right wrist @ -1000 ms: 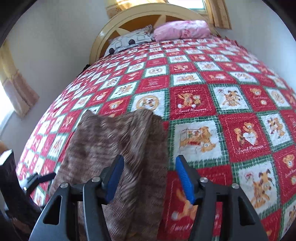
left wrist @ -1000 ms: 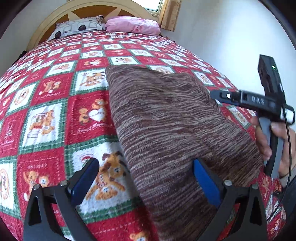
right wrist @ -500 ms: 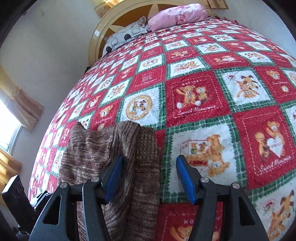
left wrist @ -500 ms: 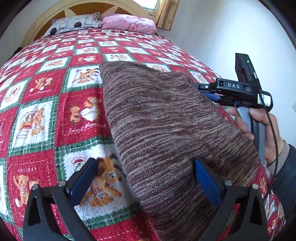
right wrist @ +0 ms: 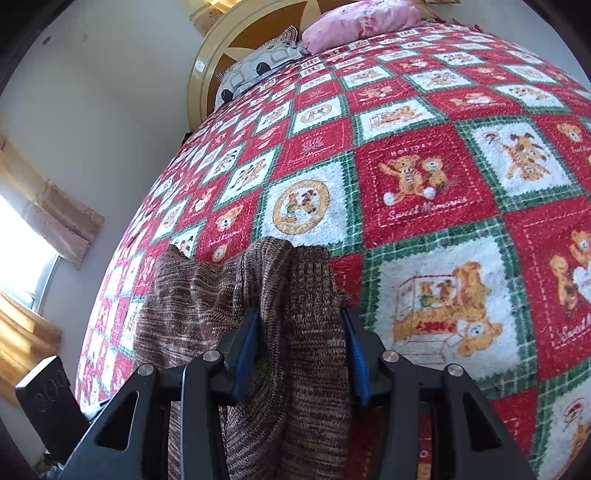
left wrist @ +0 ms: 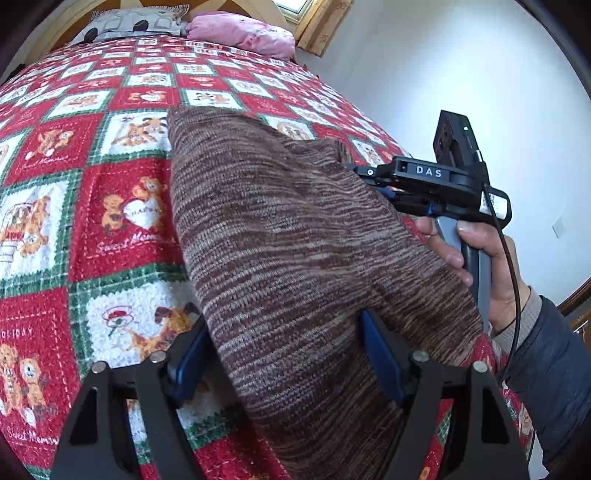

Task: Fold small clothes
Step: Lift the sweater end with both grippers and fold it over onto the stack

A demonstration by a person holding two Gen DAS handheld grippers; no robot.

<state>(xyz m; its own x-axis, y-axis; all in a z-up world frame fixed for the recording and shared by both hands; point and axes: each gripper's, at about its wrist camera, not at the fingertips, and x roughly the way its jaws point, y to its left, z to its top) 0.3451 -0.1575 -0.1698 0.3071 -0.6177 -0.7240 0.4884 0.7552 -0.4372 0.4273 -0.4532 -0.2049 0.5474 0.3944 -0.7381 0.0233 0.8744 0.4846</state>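
Holding a bunched fold of the brown knit sweater (right wrist: pixel 295 332) between its blue pads (right wrist: pixel 246 350), my right gripper (right wrist: pixel 301 343) now has its jaws narrowed onto the fabric, where half a second ago they stood wide with only the left pad against the cloth. From the left wrist view I see that same gripper (left wrist: pixel 373 175) at about 3 o'clock, gripped by the right hand (left wrist: pixel 476 266), its tip reaching in over the sweater's (left wrist: pixel 288 258) far right edge, farther in than it was a moment before. My left gripper (left wrist: pixel 286 354) has also drawn narrower since the earlier frame: its pads (left wrist: pixel 380 354) now sit against both sides of the sweater's near end, at 6 o'clock, and the knit fills the gap between them, though I cannot tell for certain that it is pinched tight. The sweater lies lengthwise on the red, green and white teddy-bear bedspread (left wrist: pixel 110 221), running from 6 o'clock up toward 12. At 12 o'clock, by the headboard (right wrist: pixel 229 44), lie a pink pillow (left wrist: pixel 240 35) and a grey patterned pillow (left wrist: pixel 133 26).
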